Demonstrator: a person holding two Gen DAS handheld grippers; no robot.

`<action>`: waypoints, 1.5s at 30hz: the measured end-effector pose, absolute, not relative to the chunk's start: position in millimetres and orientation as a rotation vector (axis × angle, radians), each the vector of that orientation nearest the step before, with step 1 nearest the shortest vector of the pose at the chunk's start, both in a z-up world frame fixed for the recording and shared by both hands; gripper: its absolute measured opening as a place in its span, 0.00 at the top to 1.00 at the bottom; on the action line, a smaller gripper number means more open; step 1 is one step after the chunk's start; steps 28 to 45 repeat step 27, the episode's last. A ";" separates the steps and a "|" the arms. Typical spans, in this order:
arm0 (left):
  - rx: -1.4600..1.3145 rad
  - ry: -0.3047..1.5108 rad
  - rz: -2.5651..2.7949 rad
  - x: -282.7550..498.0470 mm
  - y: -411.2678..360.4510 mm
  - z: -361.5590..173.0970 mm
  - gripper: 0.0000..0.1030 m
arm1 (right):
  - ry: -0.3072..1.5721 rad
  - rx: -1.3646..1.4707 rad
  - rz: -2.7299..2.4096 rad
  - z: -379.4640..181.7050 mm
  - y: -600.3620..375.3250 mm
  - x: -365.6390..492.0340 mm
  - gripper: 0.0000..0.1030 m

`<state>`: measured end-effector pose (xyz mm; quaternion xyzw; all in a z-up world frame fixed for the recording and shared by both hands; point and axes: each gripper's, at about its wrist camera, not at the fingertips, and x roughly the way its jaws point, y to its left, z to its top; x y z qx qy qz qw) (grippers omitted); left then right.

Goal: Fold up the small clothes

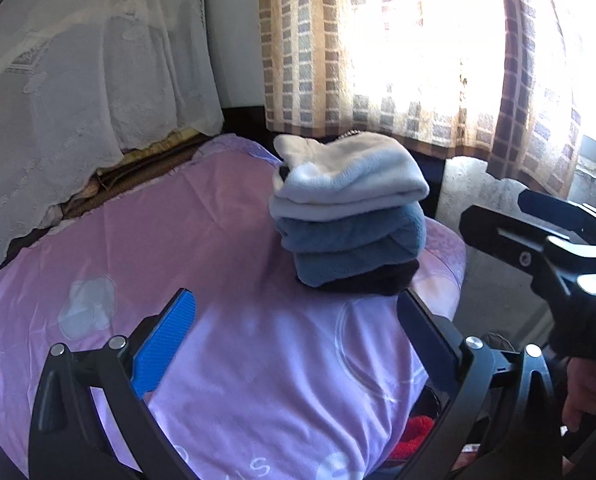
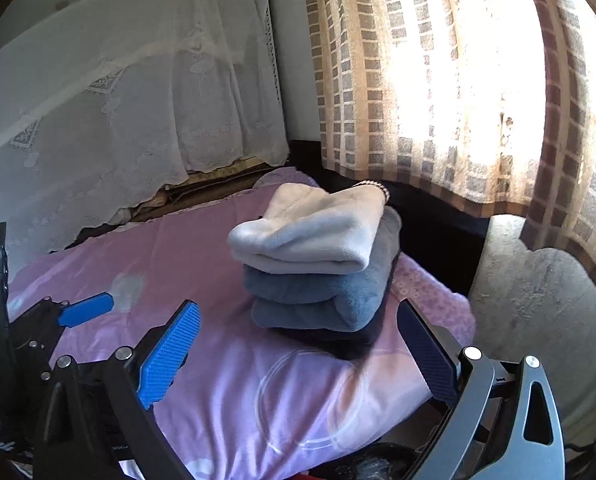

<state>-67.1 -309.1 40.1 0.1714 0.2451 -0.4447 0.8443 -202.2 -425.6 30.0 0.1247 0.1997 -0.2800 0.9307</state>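
A stack of folded clothes (image 1: 349,216) (image 2: 317,272) sits on the pink sheet (image 1: 202,240) (image 2: 170,256), near its far right corner. A cream garment lies on top, blue fleece under it, and a dark piece at the bottom. My left gripper (image 1: 296,295) is open just short of the stack, with nothing between its blue pads (image 1: 166,344). My right gripper (image 2: 298,305) is open too, its jaws wide on either side of the stack's near edge without touching it. In the left wrist view the right gripper (image 1: 537,240) shows at the right edge.
White lace cloth (image 1: 78,100) (image 2: 118,120) drapes over furniture behind the sheet. A checked curtain (image 1: 377,60) (image 2: 437,80) hangs over a bright window at the back right. Grey concrete (image 2: 537,300) lies past the right edge. Something red (image 1: 417,428) sits below the near edge. A hand (image 1: 581,392) grips a handle.
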 end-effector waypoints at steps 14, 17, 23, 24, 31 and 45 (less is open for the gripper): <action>0.336 0.526 -0.861 -56.0 -303.9 36.5 0.04 | 0.359 0.141 -0.564 45.6 -406.2 -204.5 0.04; 0.341 0.520 -0.859 -56.3 -303.3 36.2 0.04 | 0.358 0.141 -0.563 46.1 -405.8 -204.9 0.04; 0.347 0.525 -0.857 -58.3 -303.5 35.3 0.04 | 0.362 0.160 -0.557 46.1 -407.1 -205.6 0.04; 0.348 0.527 -0.859 -58.3 -303.8 35.1 0.05 | 0.362 0.161 -0.557 45.9 -406.8 -206.0 0.04; 0.348 0.532 -0.856 -57.5 -305.1 34.8 0.05 | 0.360 0.160 -0.558 46.0 -407.3 -206.0 0.04; 0.348 0.532 -0.856 -57.5 -305.1 34.8 0.05 | 0.360 0.160 -0.558 46.0 -407.3 -206.0 0.04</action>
